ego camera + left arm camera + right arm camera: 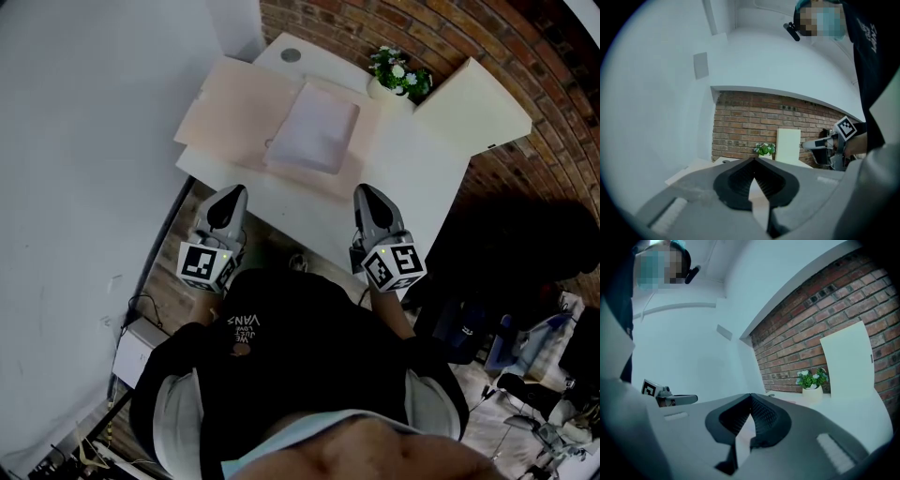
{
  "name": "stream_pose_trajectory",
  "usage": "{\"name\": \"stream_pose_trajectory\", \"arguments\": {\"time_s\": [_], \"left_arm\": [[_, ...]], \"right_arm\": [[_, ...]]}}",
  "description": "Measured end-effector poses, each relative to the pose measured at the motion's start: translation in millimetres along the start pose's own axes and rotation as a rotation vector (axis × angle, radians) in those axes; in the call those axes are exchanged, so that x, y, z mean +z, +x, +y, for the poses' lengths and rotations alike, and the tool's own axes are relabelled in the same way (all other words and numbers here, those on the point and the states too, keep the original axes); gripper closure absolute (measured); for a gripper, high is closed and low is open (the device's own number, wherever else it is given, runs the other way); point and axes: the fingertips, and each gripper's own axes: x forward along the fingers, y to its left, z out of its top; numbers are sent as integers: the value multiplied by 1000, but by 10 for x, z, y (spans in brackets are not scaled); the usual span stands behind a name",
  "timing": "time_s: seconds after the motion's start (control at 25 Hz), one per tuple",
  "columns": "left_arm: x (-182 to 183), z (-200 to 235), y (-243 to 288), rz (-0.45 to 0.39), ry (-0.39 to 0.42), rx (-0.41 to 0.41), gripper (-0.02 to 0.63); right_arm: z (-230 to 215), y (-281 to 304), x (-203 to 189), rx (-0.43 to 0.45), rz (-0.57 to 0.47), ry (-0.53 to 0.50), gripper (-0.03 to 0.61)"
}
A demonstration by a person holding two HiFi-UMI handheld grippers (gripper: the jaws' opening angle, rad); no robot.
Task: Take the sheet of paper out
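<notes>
**Pale peach sheet of paper [230, 108] lies untouched**

The left tongs [233, 193] are pressed together, and the left gripper view shows their black ribbed pads meeting in a point with nothing between them. The right tongs [366, 190] are pressed together too, and they are just as empty. Both hover side by side, apart from each other, over the near edge of the white rectangular desk [412, 178]. They point across the desk, with their marker cubes toward the person in a black top [300, 356].

The sheet of paper lies large and flat on the middle of the desk. A pale lilac flat rectangular folder [317, 127] rests on top of it, and neither tongs touch either one. Whether more paper sits inside the folder cannot be told.

At the desk's far edge stands a small white pot of green leaves and white flowers [398, 73]. Just beside it at that edge, a cream flat board [473, 108] leans against the red brick wall [375, 23].
</notes>
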Motion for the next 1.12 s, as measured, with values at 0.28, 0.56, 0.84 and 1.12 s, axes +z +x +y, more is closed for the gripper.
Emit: {"name": "stream_pose_trajectory", "arguments": {"time_s": [0.28, 0.56, 0.84, 1.12], "left_arm": [[32, 153, 159, 7, 12, -8, 614], [125, 340, 526, 10, 16, -95, 614], [161, 513, 909, 28, 47, -196, 614], [136, 642, 1239, 63, 51, -267, 614]], "right_arm": [[-59, 192, 14, -11, -3, 7, 577], [-164, 413, 72, -80, -23, 15, 577], [-213, 618, 117, -149, -51, 34, 577], [-332, 678, 118, -238, -61, 44, 577]]}}
